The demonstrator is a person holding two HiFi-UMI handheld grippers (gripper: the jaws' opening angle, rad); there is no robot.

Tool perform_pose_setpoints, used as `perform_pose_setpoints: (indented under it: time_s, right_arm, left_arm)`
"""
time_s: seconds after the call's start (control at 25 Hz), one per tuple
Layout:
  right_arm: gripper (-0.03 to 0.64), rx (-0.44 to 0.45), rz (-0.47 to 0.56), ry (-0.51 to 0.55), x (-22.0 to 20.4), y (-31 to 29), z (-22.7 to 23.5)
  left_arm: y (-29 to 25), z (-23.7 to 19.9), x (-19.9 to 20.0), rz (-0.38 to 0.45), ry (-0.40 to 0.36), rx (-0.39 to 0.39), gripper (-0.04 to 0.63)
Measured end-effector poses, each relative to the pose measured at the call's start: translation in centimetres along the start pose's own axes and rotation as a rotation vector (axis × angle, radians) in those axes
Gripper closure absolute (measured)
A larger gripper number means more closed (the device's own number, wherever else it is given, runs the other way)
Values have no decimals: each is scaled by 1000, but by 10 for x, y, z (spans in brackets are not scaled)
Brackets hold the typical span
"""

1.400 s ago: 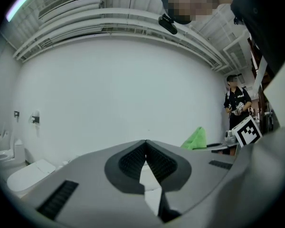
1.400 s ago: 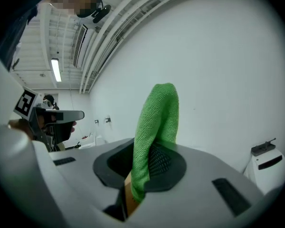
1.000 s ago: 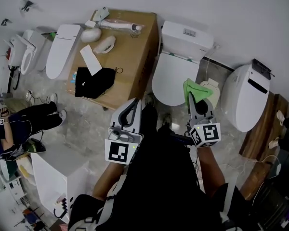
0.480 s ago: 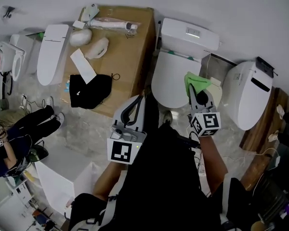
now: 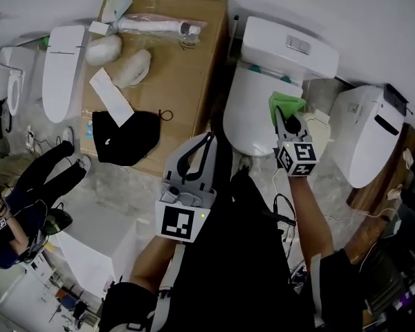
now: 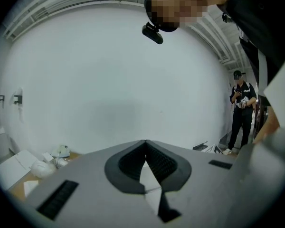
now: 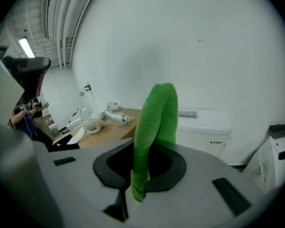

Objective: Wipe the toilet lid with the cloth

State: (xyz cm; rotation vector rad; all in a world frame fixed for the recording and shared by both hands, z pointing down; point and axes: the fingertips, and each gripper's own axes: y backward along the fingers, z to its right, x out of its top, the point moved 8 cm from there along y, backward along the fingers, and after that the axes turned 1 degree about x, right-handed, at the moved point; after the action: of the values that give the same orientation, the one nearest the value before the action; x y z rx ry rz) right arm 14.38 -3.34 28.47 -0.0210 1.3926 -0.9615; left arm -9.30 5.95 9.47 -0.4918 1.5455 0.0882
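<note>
Advanced since the earlier frame: the right gripper [image 5: 283, 120] and its load now sit further over the toilet lid [image 5: 252, 113]. The left gripper [image 5: 206, 142], jaws closed together on nothing, hangs just left of the lid's near edge. The green cloth [image 5: 286, 105] is clamped by one end in the right gripper, its free part standing past the jaws above the lid's right side; contact cannot be confirmed. The cloth is judged light, soft and limp, and best held bunched, as it is now.
</note>
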Motion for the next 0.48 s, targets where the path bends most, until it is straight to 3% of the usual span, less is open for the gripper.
perform_pose_setpoints:
  time_s: [0.28,0.48]
  right_arm:
    - [566,-40,-99,-6,-51,-81,33]
    - [566,-136,-196,-43,-92,-126,60]
  left_arm:
    - [-43,-27,-40,-7,34,-14,589]
    - [-59,-45,-74,-44,99,1,589]
